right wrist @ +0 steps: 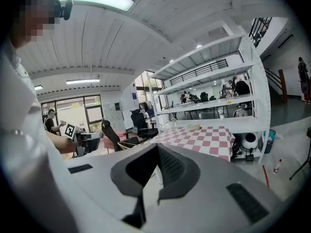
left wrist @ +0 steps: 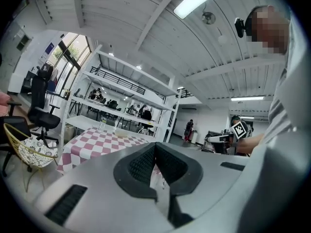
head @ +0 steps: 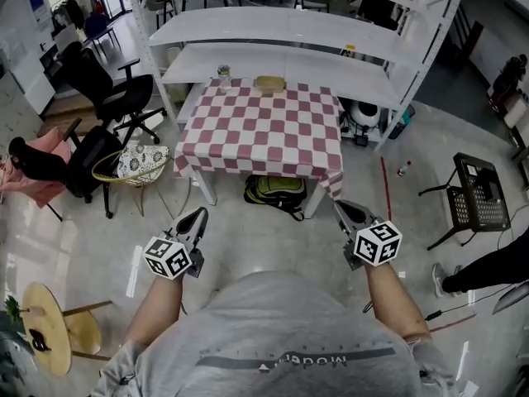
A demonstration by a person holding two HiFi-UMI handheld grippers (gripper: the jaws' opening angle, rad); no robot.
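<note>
A wicker chair point(head: 136, 165) is crowded against the left side of the counter point(head: 260, 135). The left tongs point(head: 197, 216) are held clenched and empty, short of the counter's near left corner. At the counter's far edge a glass jar point(head: 223, 76) stands, with a shallow woven bowl point(head: 269, 83) to its right, the two apart. The jar is judged hard, slick and breakable, best taken round its body. The bowl is judged light and stiff, best taken by its rim. A backpack point(head: 275, 193) lies under the counter. The right tongs point(head: 341, 207) are likewise clenched on nothing, before the near right corner. Open floor is left in front of the counter, and shelving point(head: 273, 25) backs it.
</note>
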